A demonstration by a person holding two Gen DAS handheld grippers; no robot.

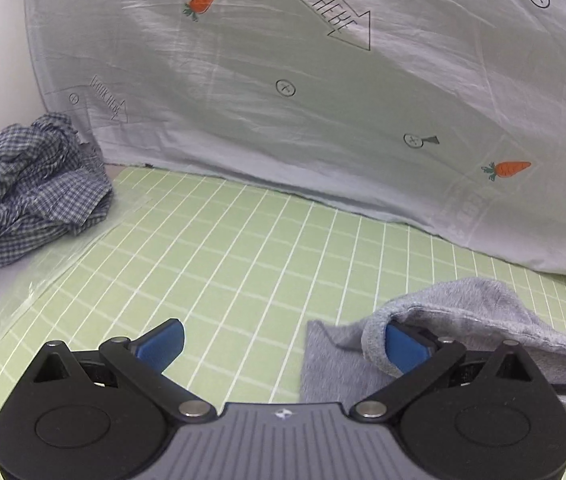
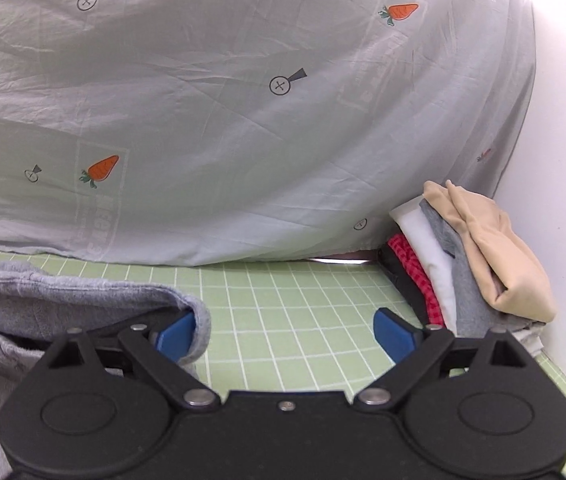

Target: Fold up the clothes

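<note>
With both tongs spread wide, the grey garment is spanned between left tongs and right tongs, one finger tucked under each edge.

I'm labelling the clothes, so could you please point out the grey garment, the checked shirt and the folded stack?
grey garment (image 1: 463, 304): left wrist view, on its raised fold.
checked shirt (image 1: 31, 188): left wrist view, middle of the crumpled heap.
folded stack (image 2: 499, 240): right wrist view, on the beige top piece.
</note>
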